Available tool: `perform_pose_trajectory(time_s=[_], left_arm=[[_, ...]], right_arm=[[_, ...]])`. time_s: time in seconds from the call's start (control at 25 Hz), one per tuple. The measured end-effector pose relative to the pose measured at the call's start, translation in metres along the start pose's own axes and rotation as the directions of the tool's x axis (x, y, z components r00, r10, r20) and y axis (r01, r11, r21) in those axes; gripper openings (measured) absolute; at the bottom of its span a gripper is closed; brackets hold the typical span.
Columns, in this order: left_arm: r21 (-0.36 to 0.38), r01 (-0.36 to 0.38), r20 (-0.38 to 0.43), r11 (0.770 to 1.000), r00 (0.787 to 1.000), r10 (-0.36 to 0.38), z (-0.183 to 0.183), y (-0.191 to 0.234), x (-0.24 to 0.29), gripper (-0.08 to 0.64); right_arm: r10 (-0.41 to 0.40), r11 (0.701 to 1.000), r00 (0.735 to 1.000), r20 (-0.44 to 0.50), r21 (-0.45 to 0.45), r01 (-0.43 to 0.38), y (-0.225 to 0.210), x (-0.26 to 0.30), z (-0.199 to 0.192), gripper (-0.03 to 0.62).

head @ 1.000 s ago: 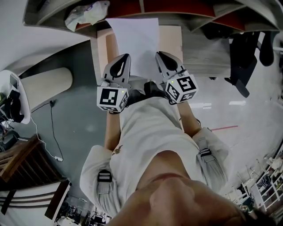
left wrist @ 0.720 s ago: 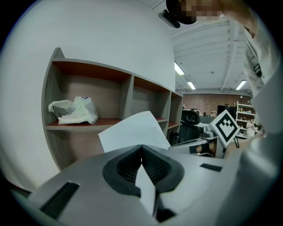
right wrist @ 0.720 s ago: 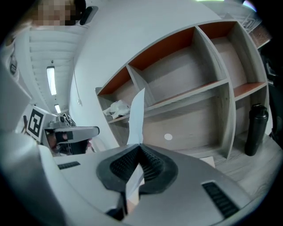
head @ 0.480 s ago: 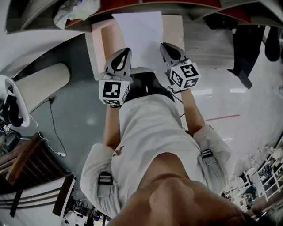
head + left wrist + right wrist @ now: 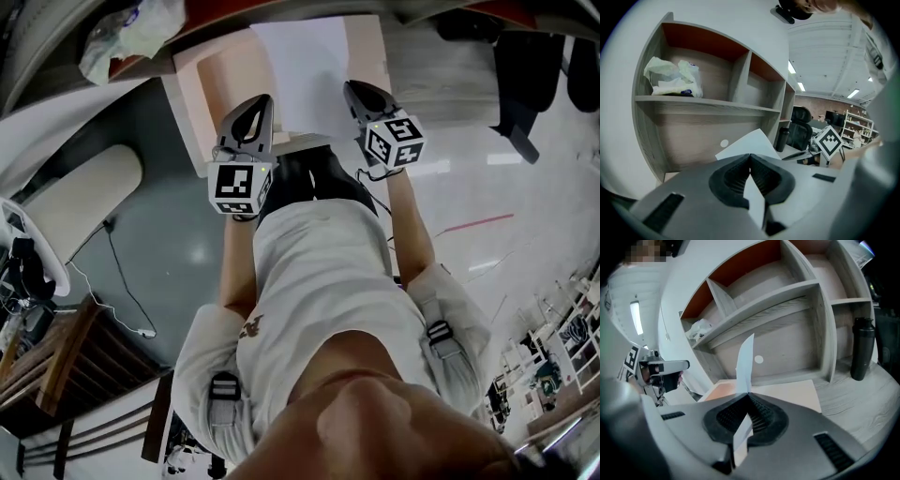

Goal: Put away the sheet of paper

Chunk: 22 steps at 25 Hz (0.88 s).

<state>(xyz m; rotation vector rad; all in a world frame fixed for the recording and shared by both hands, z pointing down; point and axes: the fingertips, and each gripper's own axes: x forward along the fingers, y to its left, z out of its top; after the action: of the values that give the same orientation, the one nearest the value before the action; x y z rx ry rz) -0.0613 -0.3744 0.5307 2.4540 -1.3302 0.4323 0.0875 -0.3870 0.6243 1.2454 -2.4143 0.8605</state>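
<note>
A white sheet of paper [image 5: 307, 75] hangs in the air between both grippers, over a pale pink desk pad [image 5: 217, 80]. My left gripper [image 5: 261, 105] is shut on the sheet's near left edge, and my right gripper [image 5: 354, 92] is shut on its near right edge. In the left gripper view the sheet [image 5: 749, 142] rises from the closed jaws toward the shelf unit [image 5: 708, 105]. Seen from the right gripper view, the sheet [image 5: 744, 365] stands edge-on out of the closed jaws, in front of the lower shelf opening [image 5: 787, 350].
The wooden shelf unit [image 5: 759, 301] has several compartments; one upper one holds a crumpled plastic bag [image 5: 672, 77]. A dark bottle [image 5: 861, 348] stands on the desk at the right. A black office chair [image 5: 525, 84] is beside the desk.
Both grippers and the sheet have moved forward and up toward the shelf. The desk pad now lies further under the sheet, and the head view has shifted.
</note>
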Motion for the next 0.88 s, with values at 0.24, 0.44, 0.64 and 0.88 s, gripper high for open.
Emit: perform_pose_trajectory(time_s=[0.24, 0.44, 0.64, 0.88], left_arm=[[-0.015, 0.013, -0.038, 1.0, 0.999, -0.014, -0.022, 0.013, 0.013, 0.02], [-0.027, 0.025, -0.063, 0.999, 0.998, -0.027, -0.034, 0.02, 0.018, 0.02], [-0.037, 0.029, -0.072, 0.999, 0.997, -0.032, -0.041, 0.022, 0.021, 0.02], [-0.044, 0.022, -0.079, 0.999, 0.997, -0.026, -0.046, 0.027, 0.02, 0.02]], right_arm=[[-0.026, 0.999, 0.997, -0.077, 0.025, 0.028, -0.02, 0.023, -0.03, 0.021], [-0.045, 0.997, 0.993, -0.11, 0.05, 0.051, -0.031, 0.033, -0.045, 0.021], [-0.05, 0.998, 0.986, -0.159, 0.04, 0.057, -0.037, 0.045, -0.062, 0.021], [-0.048, 0.997, 0.982, -0.182, 0.051, 0.058, -0.04, 0.059, -0.069, 0.021]])
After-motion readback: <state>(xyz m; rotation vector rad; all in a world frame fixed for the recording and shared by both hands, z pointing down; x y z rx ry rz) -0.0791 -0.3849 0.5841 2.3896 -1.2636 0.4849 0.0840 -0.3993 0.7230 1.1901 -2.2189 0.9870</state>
